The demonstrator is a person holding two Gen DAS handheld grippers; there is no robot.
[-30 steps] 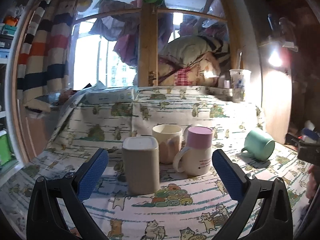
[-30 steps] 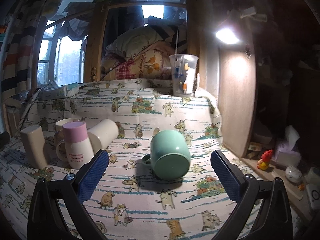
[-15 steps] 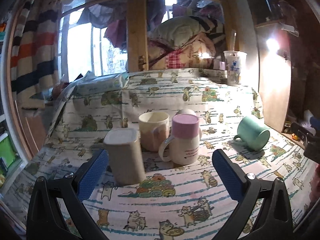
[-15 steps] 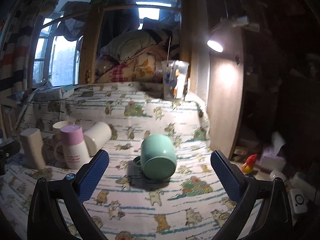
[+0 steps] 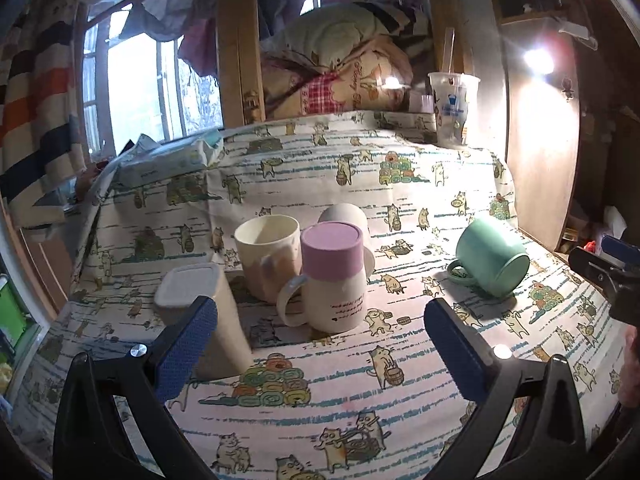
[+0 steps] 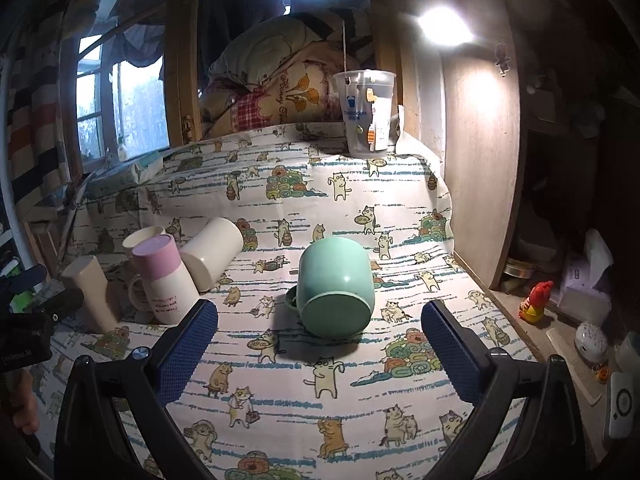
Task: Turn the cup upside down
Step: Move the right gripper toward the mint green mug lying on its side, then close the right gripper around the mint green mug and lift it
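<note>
Left gripper (image 5: 320, 336): hovering over the cat-print tablecloth (image 5: 360, 412), blue-padded fingers (image 5: 186, 344) standing wide apart and gripping nothing. Between and beyond them, left to right, a cluster is sitting on the cloth: a beige square container (image 5: 200, 312) standing just behind the left finger; a cream mug (image 5: 268, 260) standing mouth up; a white mug with pink base (image 5: 334, 280) standing upside down just beside the cream mug, handle pointing left; a white cup (image 5: 344, 216) lying on its side behind these two.

Further right, well apart from the cluster, the green mug (image 5: 490, 256) is lying on its side on the cloth, base facing the right wrist view, handle resting against the cloth on its left.

Right gripper (image 6: 320, 336): hovering near the green mug (image 6: 336, 288), fingers (image 6: 452, 352) spread wide to either side of it and touching nothing; the mug is lying between and just beyond the fingertips.

At the far edge of the cloth, to the right, a clear plastic cup (image 6: 366, 112) with a straw is standing upright. Beside the table's right side, a wooden panel (image 6: 480, 152) is standing lit by a lamp (image 6: 444, 24).
</note>
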